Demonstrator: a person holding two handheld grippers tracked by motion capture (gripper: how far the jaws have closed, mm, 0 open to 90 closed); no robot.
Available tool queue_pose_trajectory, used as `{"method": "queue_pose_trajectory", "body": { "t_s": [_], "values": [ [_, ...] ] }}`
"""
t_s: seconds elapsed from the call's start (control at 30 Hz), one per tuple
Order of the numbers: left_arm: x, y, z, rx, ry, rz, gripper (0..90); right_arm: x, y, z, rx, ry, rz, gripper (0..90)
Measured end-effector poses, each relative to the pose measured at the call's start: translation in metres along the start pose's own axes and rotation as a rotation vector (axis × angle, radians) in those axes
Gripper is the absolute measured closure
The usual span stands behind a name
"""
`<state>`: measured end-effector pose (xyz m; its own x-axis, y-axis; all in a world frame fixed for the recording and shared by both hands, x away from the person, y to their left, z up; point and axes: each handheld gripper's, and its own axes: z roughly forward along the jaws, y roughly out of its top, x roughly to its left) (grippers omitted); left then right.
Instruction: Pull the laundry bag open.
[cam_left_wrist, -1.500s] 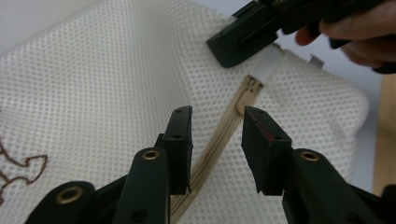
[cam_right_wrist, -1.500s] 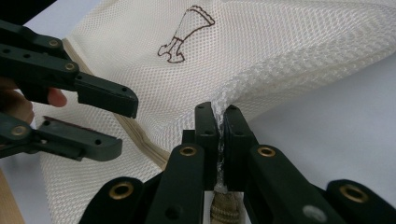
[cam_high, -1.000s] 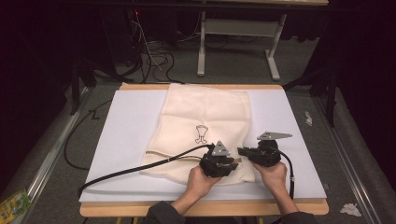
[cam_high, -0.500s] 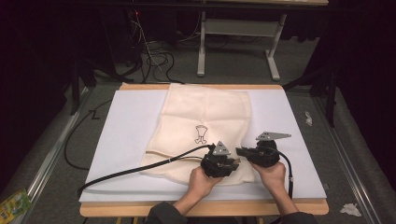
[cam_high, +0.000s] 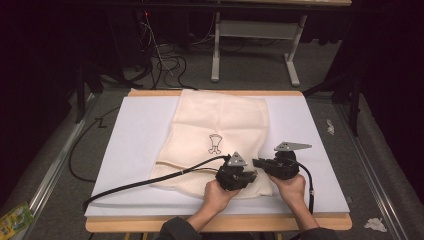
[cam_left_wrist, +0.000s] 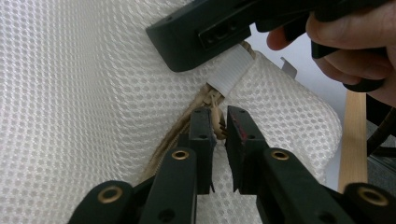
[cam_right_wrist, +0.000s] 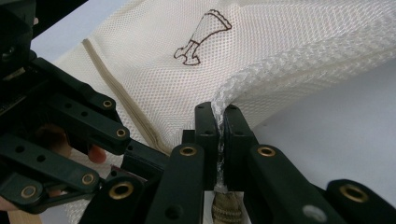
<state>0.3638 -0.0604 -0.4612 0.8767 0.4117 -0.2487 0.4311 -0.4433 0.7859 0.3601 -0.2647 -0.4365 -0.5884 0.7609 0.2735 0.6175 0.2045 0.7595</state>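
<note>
No readable text anywhere; the mesh bag (cam_high: 220, 135) bears just a small brown drawn emblem (cam_high: 214, 144).

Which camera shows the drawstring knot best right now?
The left gripper view: the knot sits between the left claw's jaws. The right gripper view shows the cord; the high view shows it faintly.

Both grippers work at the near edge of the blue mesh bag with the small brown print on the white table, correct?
Not quite: the mesh bag is cream-white, not blue, as the high view shows. The left gripper and right gripper do work at its near edge on the white table.
</note>
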Motion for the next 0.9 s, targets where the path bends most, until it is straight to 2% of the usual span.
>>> {"method": "queue_pose_trajectory", "body": {
  "t_s": [0.13,0.57,0.8,0.9],
  "values": [
    [0.002,0.0,-0.001,0.014,-0.004,0.018,86.1,0.0,0.0,0.0,0.0,0.002,-0.005,88.1],
    [0.002,0.006,-0.013,0.04,0.008,0.05,86.8,-0.003,-0.003,-0.002,-0.007,0.015,-0.014,88.1],
    [0.002,0.006,-0.015,0.047,0.005,0.057,86.9,-0.001,-0.003,-0.003,0.01,0.007,-0.033,88.1],
    [0.001,0.006,-0.016,0.052,0.015,0.065,86.9,-0.002,-0.004,-0.003,0.005,0.012,-0.024,88.1]
  ]
}}
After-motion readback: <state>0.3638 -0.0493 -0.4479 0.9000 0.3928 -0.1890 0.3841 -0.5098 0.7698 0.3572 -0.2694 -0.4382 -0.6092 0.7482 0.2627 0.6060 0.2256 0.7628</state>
